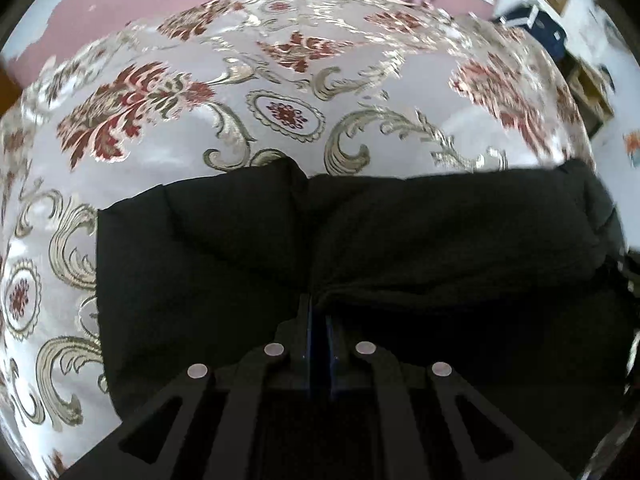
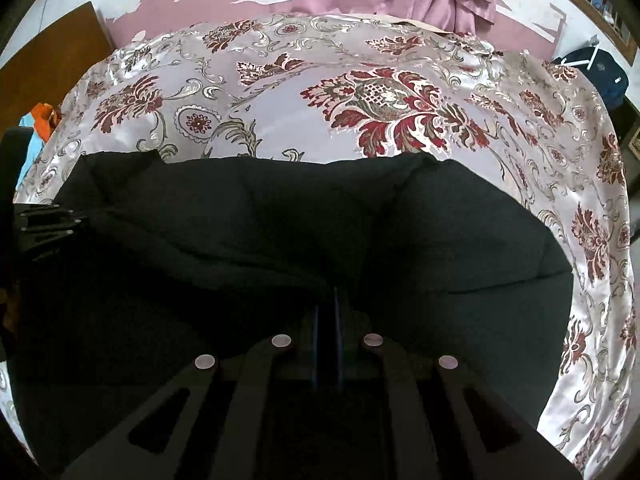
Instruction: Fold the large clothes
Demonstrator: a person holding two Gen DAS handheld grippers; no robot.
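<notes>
Your left tool (image 1: 318,312) is pinching a fold of the large black woven garment (image 1: 400,232). Your right tool (image 2: 329,304) is gripping it too, over the shiny floral satin bedcover (image 2: 280,128).

Left tool (image 1: 319,312) and right tool (image 2: 327,308) both point forward, jaws nearly closed (thin gaps).

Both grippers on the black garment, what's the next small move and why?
Probably carry the pinched edge forward over the black fabric garment. Both the left gripper and right gripper look shut on a raised fold, with the garment lying across the floral satin bedspread, not yet compact.
</notes>
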